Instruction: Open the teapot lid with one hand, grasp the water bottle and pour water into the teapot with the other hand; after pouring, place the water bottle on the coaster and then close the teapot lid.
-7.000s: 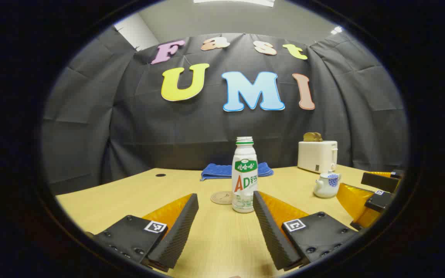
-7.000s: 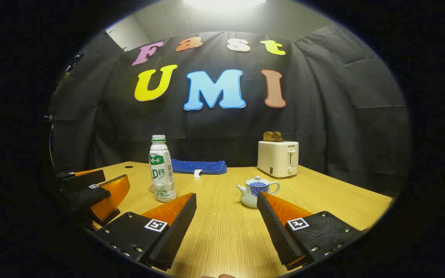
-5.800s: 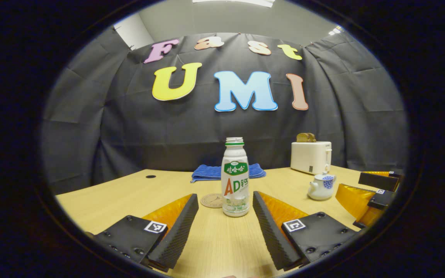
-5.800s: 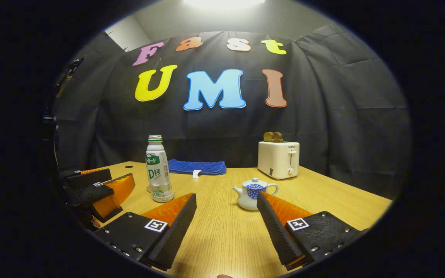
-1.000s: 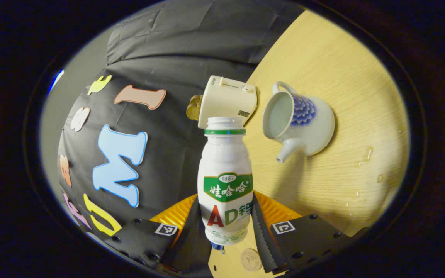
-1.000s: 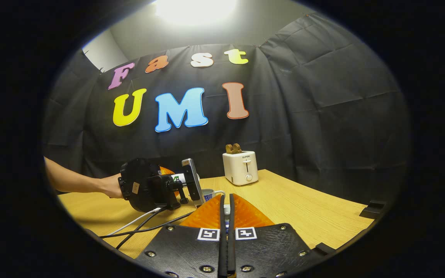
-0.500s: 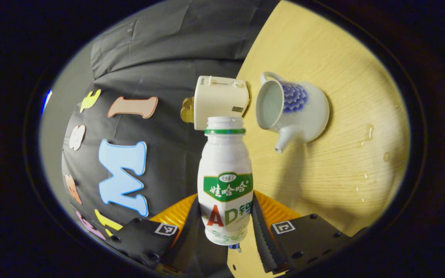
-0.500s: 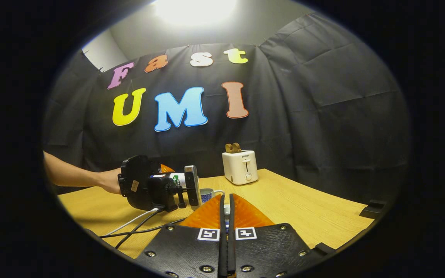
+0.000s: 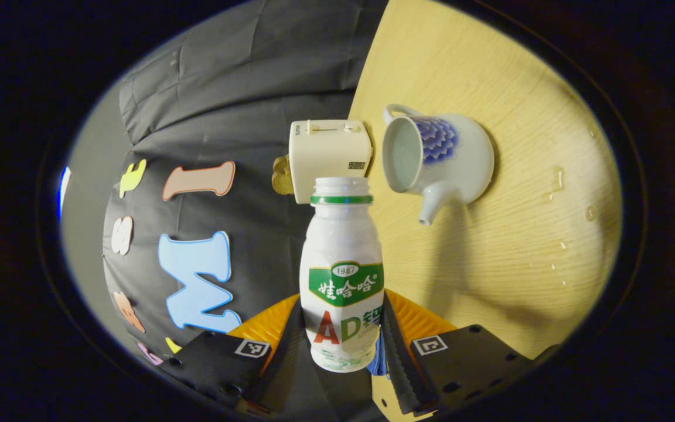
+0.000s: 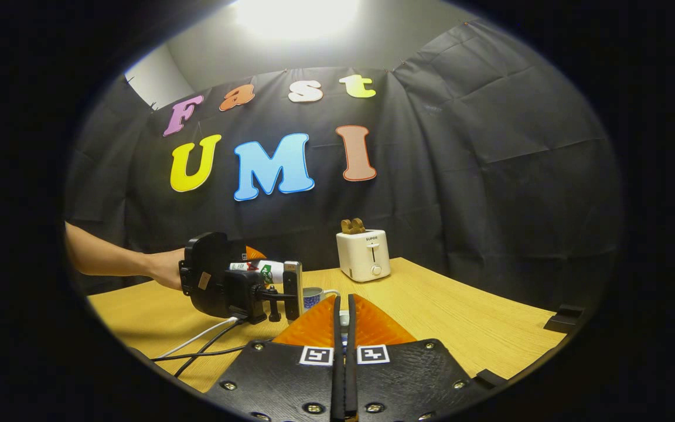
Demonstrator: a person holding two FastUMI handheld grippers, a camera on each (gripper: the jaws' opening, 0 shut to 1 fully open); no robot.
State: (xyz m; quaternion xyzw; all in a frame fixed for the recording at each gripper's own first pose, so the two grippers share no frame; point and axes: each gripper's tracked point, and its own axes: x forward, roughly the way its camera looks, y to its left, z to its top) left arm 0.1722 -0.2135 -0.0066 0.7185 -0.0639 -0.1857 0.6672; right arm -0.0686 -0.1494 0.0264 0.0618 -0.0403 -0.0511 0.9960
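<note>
Both fingers of the left tool (image 9: 342, 340) clamp a white, uncapped bottle (image 9: 342, 275) tipped sideways, its mouth beside the lidless teapot (image 9: 437, 155) on the desk (image 9: 507, 246). The right tool (image 10: 344, 328) is closed; whether on something, I cannot tell.

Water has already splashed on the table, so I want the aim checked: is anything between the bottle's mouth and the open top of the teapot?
Nothing visible. The bottle, clamped in the left gripper, lies tipped beside the lidless teapot, with bare air between them.
</note>
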